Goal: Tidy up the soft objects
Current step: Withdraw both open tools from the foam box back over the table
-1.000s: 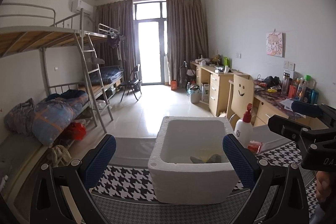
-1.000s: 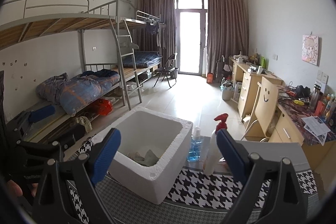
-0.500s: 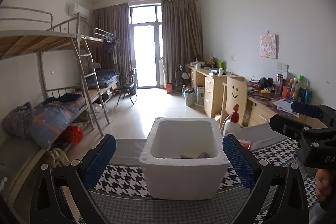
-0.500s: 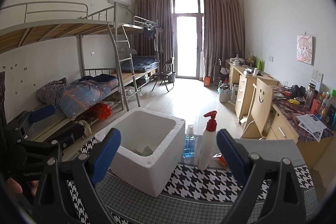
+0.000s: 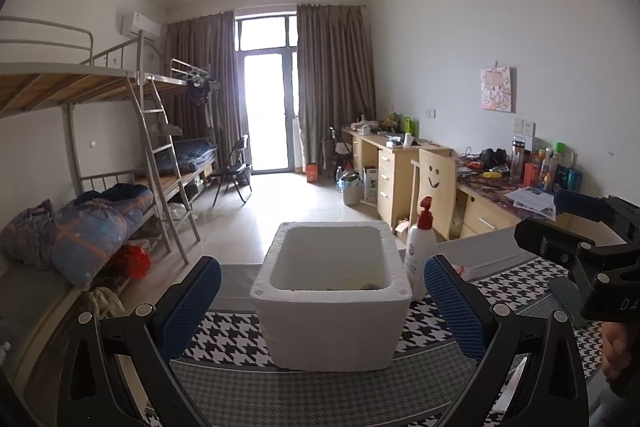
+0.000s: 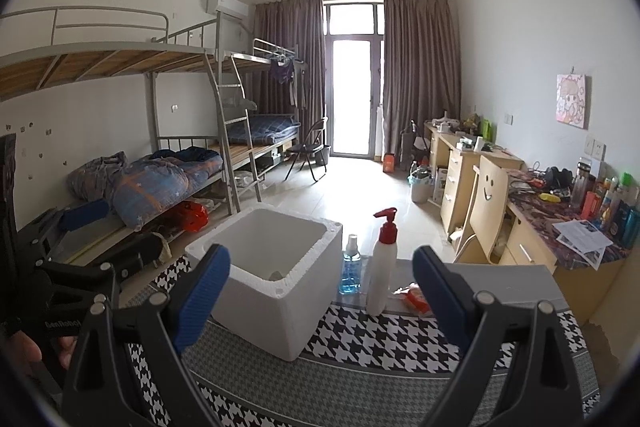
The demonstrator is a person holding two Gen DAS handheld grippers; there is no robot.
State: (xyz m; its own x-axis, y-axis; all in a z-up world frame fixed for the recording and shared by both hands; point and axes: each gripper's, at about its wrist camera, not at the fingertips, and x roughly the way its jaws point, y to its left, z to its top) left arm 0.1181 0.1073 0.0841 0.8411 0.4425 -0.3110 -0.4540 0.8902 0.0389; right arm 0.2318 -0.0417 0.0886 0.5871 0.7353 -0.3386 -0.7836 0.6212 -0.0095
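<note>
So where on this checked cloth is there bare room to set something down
The checked cloth is bare in front of the foam box and right of it, in front of the pump bottle. It is crowded behind: pump bottle, blue spray bottle and a red packet stand close together.

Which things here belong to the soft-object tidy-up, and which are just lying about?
Part of the job:
- white foam box
- soft items inside it
- left hand-held gripper, open
- right hand-held gripper, open

Just lying about:
- white pump bottle
- blue spray bottle
- smiley-face chair
- red packet
</note>
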